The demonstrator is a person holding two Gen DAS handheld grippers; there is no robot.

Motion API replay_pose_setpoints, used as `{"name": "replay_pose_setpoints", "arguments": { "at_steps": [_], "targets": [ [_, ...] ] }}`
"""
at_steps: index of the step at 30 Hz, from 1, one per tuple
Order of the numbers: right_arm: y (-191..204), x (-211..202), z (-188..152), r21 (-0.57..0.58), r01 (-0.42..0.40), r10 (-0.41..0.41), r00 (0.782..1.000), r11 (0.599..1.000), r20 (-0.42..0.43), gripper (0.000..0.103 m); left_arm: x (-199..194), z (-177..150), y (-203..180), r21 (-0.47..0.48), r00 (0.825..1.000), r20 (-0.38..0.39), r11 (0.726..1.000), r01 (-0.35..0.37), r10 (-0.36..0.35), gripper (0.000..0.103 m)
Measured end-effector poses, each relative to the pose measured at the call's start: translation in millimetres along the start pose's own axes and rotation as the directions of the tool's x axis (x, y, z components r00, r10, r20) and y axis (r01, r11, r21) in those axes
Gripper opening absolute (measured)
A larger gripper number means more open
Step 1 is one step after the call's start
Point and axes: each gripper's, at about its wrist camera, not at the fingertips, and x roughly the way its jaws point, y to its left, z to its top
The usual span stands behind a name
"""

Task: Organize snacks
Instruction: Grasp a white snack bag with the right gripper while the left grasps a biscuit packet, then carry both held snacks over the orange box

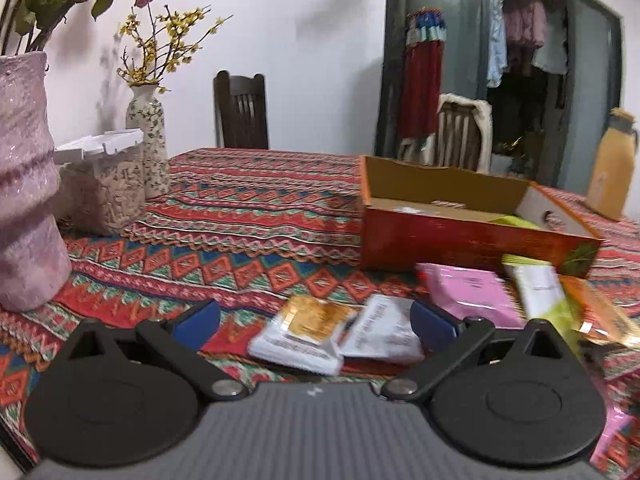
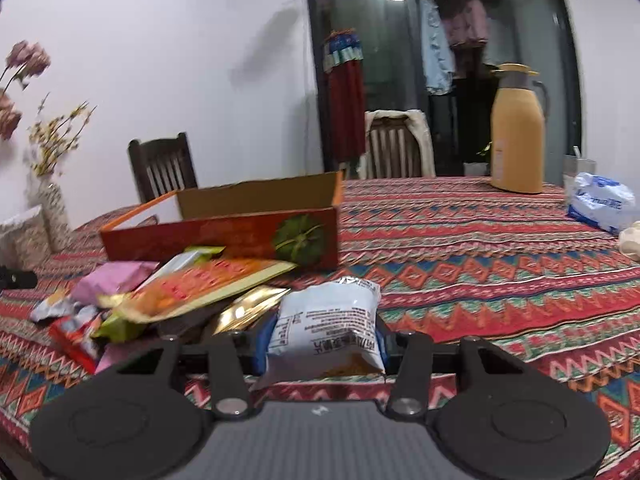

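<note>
A white snack packet (image 2: 326, 322) sat pinched between the jaws of the right gripper (image 2: 322, 340), held just above the patterned tabletop (image 2: 480, 248) in front of the open red cardboard box (image 2: 224, 232), apparently so it could be carried to that box. Beside it, against the box's near wall, lay a loose heap of other snacks, among them a pink packet (image 1: 470, 294), a green-and-white packet (image 1: 538, 290) and an orange packet (image 2: 192, 286). The left gripper (image 1: 314, 318) hovered low on the near side of the box, jaws spread wide around two small sachets (image 1: 316, 330) lying flat on the cloth, likely lined up as the next pick. Well beyond the box stood a yellow thermos (image 2: 516, 132); vases (image 1: 146, 136) stood far to the box's left.
</note>
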Motion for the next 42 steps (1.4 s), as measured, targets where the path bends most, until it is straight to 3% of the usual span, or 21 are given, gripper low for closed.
{"name": "replay_pose_setpoints", "arguments": {
  "at_steps": [8, 12, 16, 19, 22, 29, 34, 42],
  "targets": [
    [-12, 3, 1, 0.028, 0.018, -0.018, 1.000, 0.999, 0.006, 0.046, 51, 7, 1, 0.073, 0.989, -0.147, 0.997, 0.000, 0.010, 0.099],
    [-11, 2, 0, 0.030, 0.020, -0.020, 1.000, 0.999, 0.005, 0.047, 67, 5, 4, 0.053, 0.979, -0.203, 0.999, 0.012, -0.001, 0.094],
    [-11, 4, -1, 0.032, 0.021, -0.021, 1.000, 0.999, 0.003, 0.046, 76, 7, 11, 0.006, 0.970, -0.240, 0.999, 0.044, -0.041, 0.070],
    [-10, 4, -1, 0.031, 0.019, -0.019, 1.000, 0.999, 0.004, 0.047, 74, 7, 13, 0.002, 0.971, -0.230, 0.998, 0.069, -0.066, 0.047],
    [-10, 4, -2, 0.031, 0.018, -0.018, 1.000, 0.999, 0.001, 0.047, 70, 7, 12, -0.005, 0.971, -0.222, 0.996, 0.092, -0.091, 0.043],
    [-9, 5, 0, 0.029, 0.020, -0.020, 1.000, 0.999, 0.002, 0.047, 57, 9, 11, -0.004, 0.982, -0.170, 0.996, 0.085, -0.084, 0.043],
    [-9, 5, 9, 0.025, 0.017, -0.017, 1.000, 1.000, 0.021, 0.047, 40, 25, -3, 0.027, 0.991, -0.086, 0.994, 0.103, -0.100, 0.043],
    [1, 18, 37, 0.007, -0.021, 0.020, 0.998, 1.000, 0.058, 0.047, 27, 57, -36, 0.046, 0.987, 0.017, 0.986, 0.157, -0.158, 0.043]
  ]
}}
